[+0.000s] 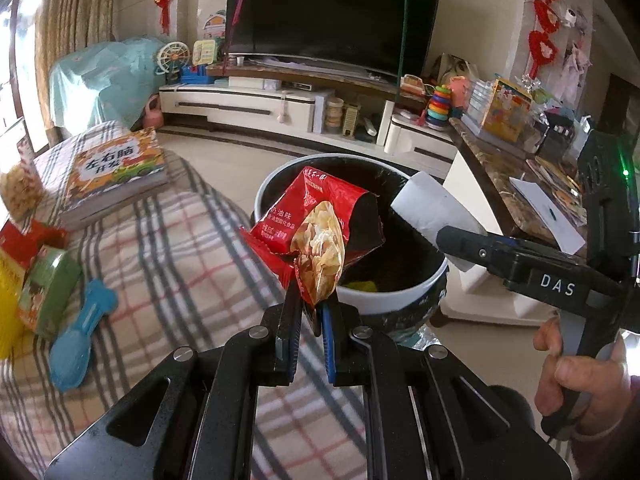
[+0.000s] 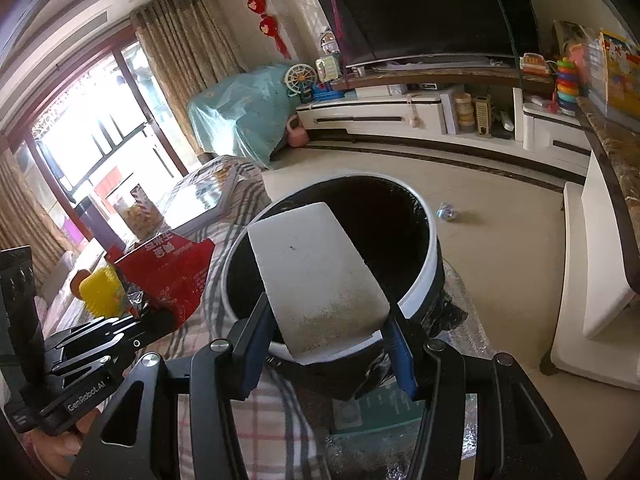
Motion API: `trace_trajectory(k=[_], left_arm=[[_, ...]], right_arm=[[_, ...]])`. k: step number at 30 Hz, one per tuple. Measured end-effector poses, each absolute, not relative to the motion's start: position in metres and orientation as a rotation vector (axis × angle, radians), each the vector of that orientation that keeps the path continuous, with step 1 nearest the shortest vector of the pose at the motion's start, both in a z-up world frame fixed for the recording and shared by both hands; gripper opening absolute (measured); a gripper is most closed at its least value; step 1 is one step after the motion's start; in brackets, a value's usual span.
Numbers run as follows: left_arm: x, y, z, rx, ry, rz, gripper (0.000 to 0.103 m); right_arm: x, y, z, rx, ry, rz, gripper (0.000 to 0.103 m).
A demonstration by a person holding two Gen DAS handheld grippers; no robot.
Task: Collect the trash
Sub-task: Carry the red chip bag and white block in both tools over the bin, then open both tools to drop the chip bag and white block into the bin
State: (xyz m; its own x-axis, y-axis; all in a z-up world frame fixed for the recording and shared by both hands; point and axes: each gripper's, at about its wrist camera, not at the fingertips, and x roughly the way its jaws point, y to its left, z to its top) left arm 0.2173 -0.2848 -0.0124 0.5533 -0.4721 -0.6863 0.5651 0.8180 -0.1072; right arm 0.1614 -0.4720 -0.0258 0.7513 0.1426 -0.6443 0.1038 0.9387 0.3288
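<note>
My left gripper (image 1: 314, 300) is shut on a red snack wrapper (image 1: 316, 224) and holds it over the near rim of the trash bin (image 1: 400, 300), a round bin with a white rim and black liner. My right gripper (image 2: 326, 320) is shut on a flat white foam piece (image 2: 316, 276) and holds it over the bin (image 2: 424, 280). In the left wrist view the right gripper (image 1: 456, 240) comes in from the right with the foam piece (image 1: 432, 208). In the right wrist view the left gripper (image 2: 148, 316) shows at the left with the wrapper (image 2: 172, 276).
A plaid-covered sofa (image 1: 168, 240) holds a book (image 1: 116, 172), a blue toy (image 1: 84, 336) and boxes (image 1: 48, 292). A marble-topped table (image 1: 520, 184) stands right of the bin. A crumpled bottle (image 2: 448, 213) lies on the floor. TV stand (image 1: 280, 108) behind.
</note>
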Motion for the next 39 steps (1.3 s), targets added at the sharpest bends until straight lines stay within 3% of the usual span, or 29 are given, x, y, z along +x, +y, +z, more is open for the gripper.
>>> trace_trajectory(k=[29,31,33,35,39], left_arm=[[0.253,-0.328,-0.017,0.16,0.796,-0.624,0.012],[0.254,-0.329,-0.017,0.156,0.799,-0.622,0.017],[0.256,-0.328,-0.017,0.15,0.805,-0.611,0.038],[0.255,-0.325,-0.016,0.136,0.794,-0.607,0.049],[0.25,-0.316,-0.016,0.127,0.782,-0.592,0.054]], right_arm=[[0.205,-0.497,-0.032,0.378,0.753,-0.009,0.055],[0.207,-0.498,-0.032,0.378,0.755,-0.01,0.056],[0.209,-0.498,-0.032,0.379,0.757,-0.01,0.056],[0.21,-0.498,-0.032,0.388,0.763,-0.009,0.06],[0.206,-0.498,-0.031,0.397,0.755,-0.015,0.067]])
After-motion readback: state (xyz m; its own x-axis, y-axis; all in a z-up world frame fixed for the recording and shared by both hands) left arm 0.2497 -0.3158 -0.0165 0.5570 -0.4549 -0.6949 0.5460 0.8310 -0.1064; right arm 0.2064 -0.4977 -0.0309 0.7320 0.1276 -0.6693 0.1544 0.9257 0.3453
